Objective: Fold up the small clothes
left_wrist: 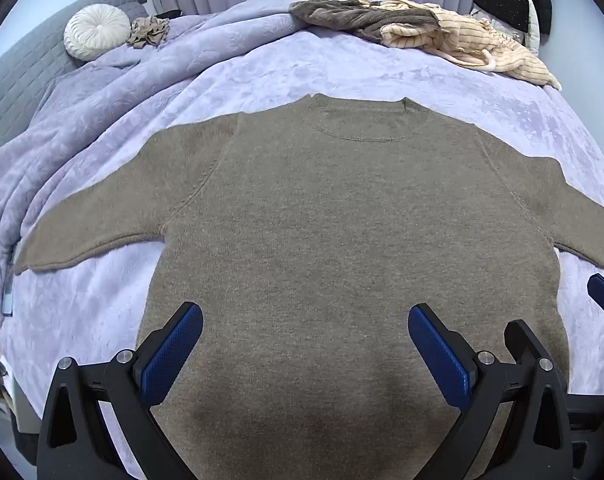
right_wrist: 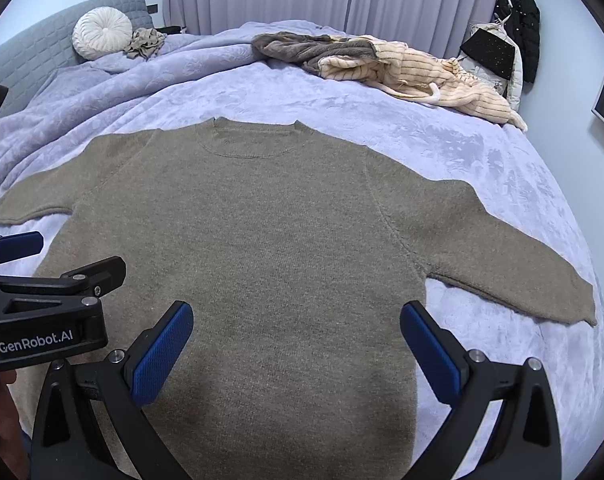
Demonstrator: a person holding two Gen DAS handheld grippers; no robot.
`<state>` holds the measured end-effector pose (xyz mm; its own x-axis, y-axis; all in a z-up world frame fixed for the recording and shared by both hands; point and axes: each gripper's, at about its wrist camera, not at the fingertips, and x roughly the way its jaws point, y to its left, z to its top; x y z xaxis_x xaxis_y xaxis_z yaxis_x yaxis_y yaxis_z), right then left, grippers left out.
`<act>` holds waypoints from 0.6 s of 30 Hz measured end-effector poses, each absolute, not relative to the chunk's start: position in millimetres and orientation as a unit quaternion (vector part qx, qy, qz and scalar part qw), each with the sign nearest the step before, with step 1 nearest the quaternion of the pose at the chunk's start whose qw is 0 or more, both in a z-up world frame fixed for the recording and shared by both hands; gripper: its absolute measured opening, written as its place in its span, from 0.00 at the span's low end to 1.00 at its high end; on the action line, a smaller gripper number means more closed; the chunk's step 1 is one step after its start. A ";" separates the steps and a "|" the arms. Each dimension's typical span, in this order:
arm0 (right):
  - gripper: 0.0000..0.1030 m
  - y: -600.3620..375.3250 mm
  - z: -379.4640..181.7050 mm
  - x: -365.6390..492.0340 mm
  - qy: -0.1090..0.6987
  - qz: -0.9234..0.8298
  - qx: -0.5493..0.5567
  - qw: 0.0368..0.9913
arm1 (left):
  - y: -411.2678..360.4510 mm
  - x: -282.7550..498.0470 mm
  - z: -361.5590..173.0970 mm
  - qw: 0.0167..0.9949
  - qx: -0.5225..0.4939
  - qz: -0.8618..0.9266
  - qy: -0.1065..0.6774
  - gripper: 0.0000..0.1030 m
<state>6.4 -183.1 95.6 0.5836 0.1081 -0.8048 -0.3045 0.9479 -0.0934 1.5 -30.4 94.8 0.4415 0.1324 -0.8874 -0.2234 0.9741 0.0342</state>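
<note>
We have the brown sweater spread flat on the bed, both sleeves out to the sides, so no fold is made yet — our left tool and right tool hover above its lower part, both released and empty.

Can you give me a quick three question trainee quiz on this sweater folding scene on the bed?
1. True or false: the brown sweater lies spread flat on the lavender blanket with both sleeves out to the sides.
2. Which lies nearest the round white cushion? A: striped cream garment; B: small crumpled tan cloth; C: the sweater.
3. Fill in: the jaws of the left gripper and right gripper are both ____.

Key: 1 true; 2 B; 3 open.
</note>
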 end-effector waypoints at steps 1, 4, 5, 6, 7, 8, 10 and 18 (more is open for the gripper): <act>1.00 -187.0 96.3 7.2 0.442 0.115 -0.107 0.883 | -31.8 1.6 95.7 0.848 -0.045 0.100 0.518 1.00; 1.00 -198.4 98.2 9.3 0.442 0.109 -0.097 0.885 | -39.5 4.6 98.2 0.849 -0.046 0.093 0.518 1.00; 1.00 -201.7 98.7 9.6 0.442 0.106 -0.095 0.886 | -41.9 5.0 98.8 0.849 -0.045 0.091 0.518 1.00; 1.00 -205.3 99.1 9.6 0.441 0.104 -0.093 0.886 | -45.2 6.1 99.9 0.850 -0.043 0.089 0.518 1.00; 1.00 -209.4 99.6 10.1 0.441 0.100 -0.089 0.887 | -47.3 6.6 100.7 0.850 -0.041 0.088 0.517 1.00; 1.00 -212.6 100.2 10.6 0.442 0.098 -0.087 0.888 | -49.1 6.9 101.7 0.851 -0.039 0.088 0.516 1.00; 1.00 -218.9 101.9 11.6 0.441 0.094 -0.082 0.889 | -54.1 8.0 104.3 0.852 -0.036 0.086 0.515 1.00; 1.00 -237.4 108.4 15.7 0.434 0.080 -0.073 0.894 | -68.6 13.2 115.5 0.855 -0.029 0.083 0.512 1.00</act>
